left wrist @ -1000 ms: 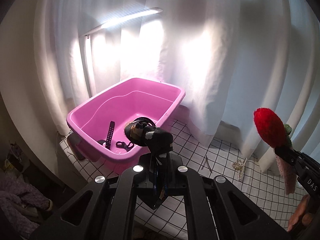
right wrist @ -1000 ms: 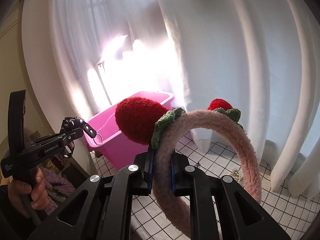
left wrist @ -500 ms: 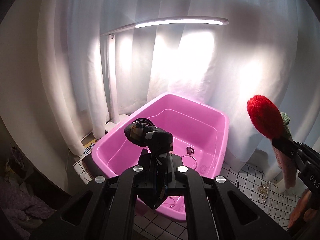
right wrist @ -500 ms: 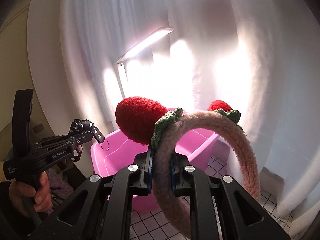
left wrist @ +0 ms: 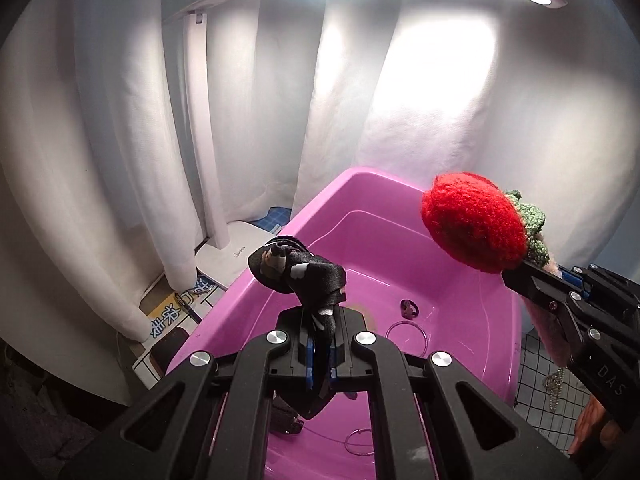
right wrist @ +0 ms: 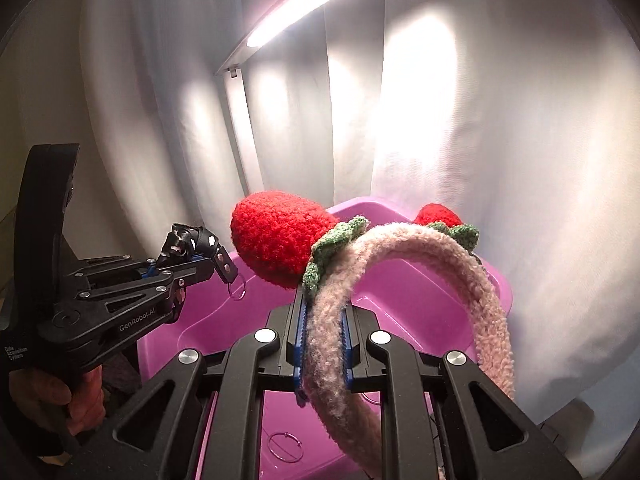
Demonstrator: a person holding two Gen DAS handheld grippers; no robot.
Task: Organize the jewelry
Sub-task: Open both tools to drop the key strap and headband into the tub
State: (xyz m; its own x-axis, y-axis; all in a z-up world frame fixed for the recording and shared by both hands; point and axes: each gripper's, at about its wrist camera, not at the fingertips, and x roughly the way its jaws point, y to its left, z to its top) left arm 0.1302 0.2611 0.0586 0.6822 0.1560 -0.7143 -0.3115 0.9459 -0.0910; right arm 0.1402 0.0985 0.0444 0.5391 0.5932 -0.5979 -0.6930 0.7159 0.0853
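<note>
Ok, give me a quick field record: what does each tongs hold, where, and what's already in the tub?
left tongs: shut on black strap accessory, above pink plastic tub
right tongs: shut on fuzzy pink headband with red strawberries, over the tub
tub contents: thin clear ring, small dark ring, a second clear ring
outside tub: pearl chain on checked cloth
</note>
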